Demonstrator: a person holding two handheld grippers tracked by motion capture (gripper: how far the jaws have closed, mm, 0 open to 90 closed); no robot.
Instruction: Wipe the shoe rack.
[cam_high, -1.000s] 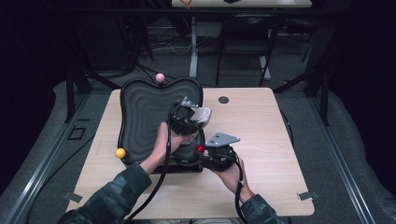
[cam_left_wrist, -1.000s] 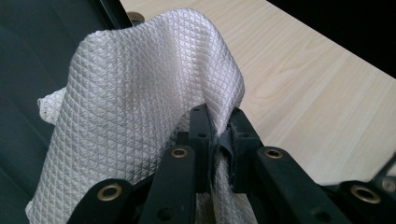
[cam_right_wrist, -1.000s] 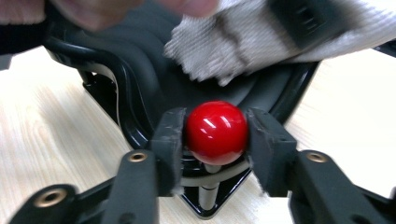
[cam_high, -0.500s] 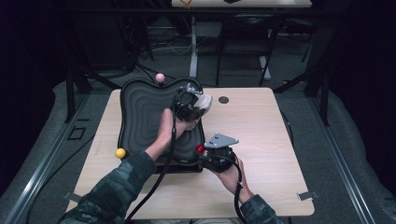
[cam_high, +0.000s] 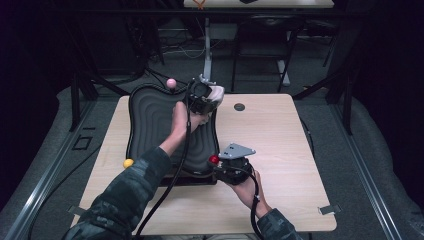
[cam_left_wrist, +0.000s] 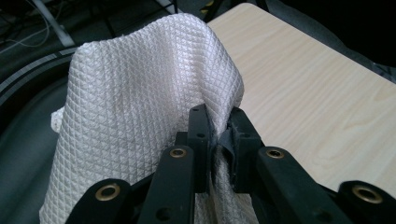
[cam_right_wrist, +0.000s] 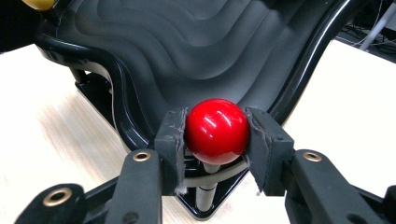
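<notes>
At the far right corner of the black tray (cam_high: 150, 125), the left gripper (cam_left_wrist: 219, 135) grasps a white cloth (cam_left_wrist: 140, 107). The right gripper (cam_right_wrist: 215, 135) clamps the red knob (cam_right_wrist: 215, 130) at the near edge; wiping seems underway, with much tray left.

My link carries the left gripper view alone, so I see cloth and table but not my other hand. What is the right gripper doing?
Observer: The right gripper is shut on a red ball knob at the near corner of a black ridged tray.
Operator: And where is my cloth relative to that tray?
Observer: The left gripper holds the white cloth at the tray's far right edge.
Operator: Other knobs?
Observer: A yellow knob at the near left corner and a pink knob at the far edge.
</notes>
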